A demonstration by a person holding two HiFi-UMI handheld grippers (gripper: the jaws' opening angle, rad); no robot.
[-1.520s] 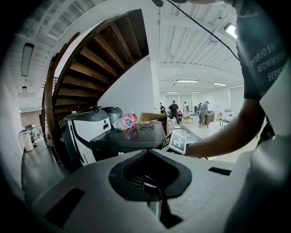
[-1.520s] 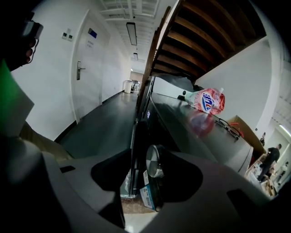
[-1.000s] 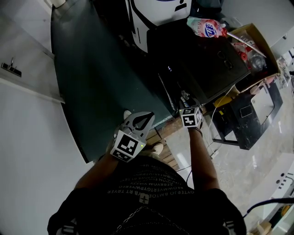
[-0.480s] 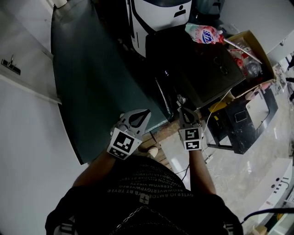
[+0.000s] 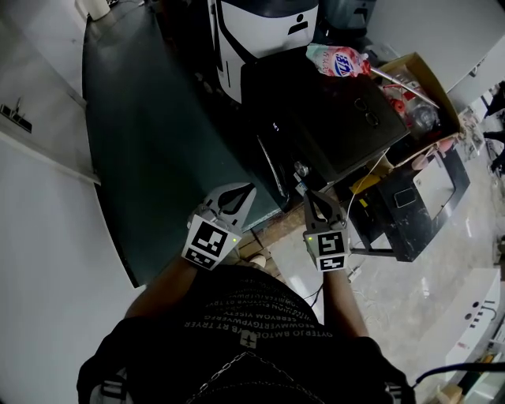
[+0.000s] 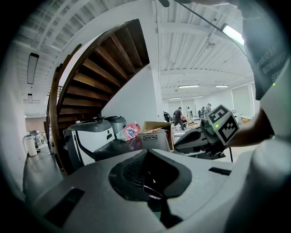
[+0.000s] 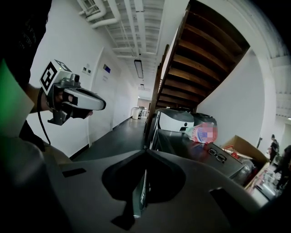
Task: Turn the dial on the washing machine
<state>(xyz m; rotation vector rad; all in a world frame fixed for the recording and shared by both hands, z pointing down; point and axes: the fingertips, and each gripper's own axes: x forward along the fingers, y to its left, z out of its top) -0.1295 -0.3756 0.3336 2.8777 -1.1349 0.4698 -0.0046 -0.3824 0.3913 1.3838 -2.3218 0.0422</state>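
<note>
grey left gripper [image 5: 249,188] and right gripper [image 5: 308,194] were clenched empty; the black boxy washing machine's [image 5: 331,102] dial, indiscernible, was likely stiff: pinch its rim.

A wooden staircase [image 6: 104,68] climbs overhead, its dark treads seen from beneath. White walls [image 7: 86,41] line a corridor with a dark glossy floor [image 7: 113,139] (a paler, marbled floor [image 5: 442,268] lies to the right in the head view). Strip lights [image 6: 233,33] and pipes [image 7: 97,11] run along the white ceiling.
</note>
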